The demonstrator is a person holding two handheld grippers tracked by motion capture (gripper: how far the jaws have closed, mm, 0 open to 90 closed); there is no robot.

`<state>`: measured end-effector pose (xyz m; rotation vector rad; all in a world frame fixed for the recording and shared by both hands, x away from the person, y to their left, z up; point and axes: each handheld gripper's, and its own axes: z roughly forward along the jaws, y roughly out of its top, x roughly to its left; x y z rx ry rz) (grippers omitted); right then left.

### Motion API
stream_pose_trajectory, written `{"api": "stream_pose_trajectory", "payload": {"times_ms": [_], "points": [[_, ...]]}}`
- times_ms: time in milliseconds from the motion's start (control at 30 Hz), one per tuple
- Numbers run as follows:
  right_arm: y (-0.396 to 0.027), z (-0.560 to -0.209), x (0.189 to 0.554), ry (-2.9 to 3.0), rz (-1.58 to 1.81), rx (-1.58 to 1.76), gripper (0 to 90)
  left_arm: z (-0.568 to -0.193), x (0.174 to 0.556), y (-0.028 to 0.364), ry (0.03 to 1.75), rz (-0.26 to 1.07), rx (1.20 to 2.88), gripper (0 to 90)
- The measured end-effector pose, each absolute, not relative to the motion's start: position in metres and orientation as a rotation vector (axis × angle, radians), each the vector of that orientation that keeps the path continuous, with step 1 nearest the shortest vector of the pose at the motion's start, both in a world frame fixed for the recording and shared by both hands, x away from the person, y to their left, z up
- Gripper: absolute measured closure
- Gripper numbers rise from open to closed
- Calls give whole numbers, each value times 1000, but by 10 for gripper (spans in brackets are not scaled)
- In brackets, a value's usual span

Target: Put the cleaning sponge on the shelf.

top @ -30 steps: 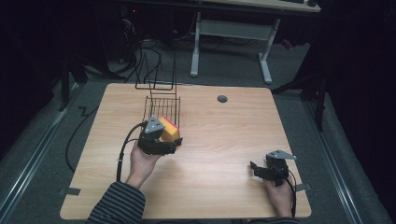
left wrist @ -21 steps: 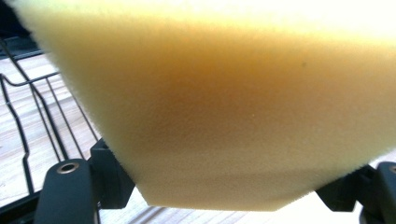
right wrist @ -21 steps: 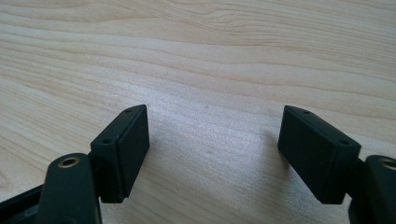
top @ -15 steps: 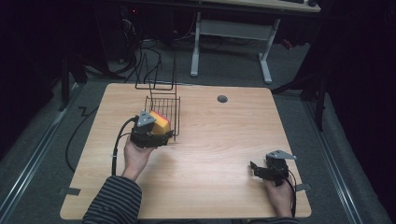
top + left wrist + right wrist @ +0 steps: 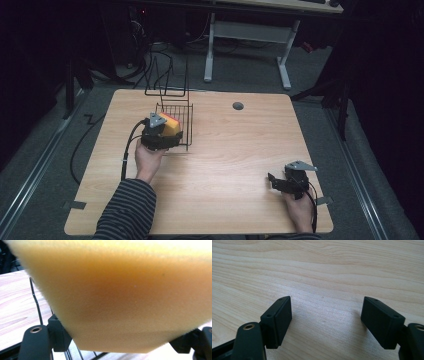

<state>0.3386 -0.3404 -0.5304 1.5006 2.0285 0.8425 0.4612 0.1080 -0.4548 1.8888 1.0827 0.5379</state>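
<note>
Pale wooden table in a dark room — sponge at the rack.
Left gripper clamps the yellow foam sponge against the black wire rack; right gripper gapes empty, well apart.

The sponge at centre left of the high view is yellow-orange with a red top edge, sitting at a black wire basket. The table is pale wood-grain. The sleeve at lower left is dark with thin light stripes, and both grippers are black: left gripper, right gripper.
</note>
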Motion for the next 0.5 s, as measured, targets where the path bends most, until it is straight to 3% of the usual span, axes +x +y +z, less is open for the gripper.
{"api": "stream_pose_trajectory", "payload": {"times_ms": [500], "points": [[-340,-530,339,2029,842,1500,252,-470,488,99,1163,559,1898,232]]}}
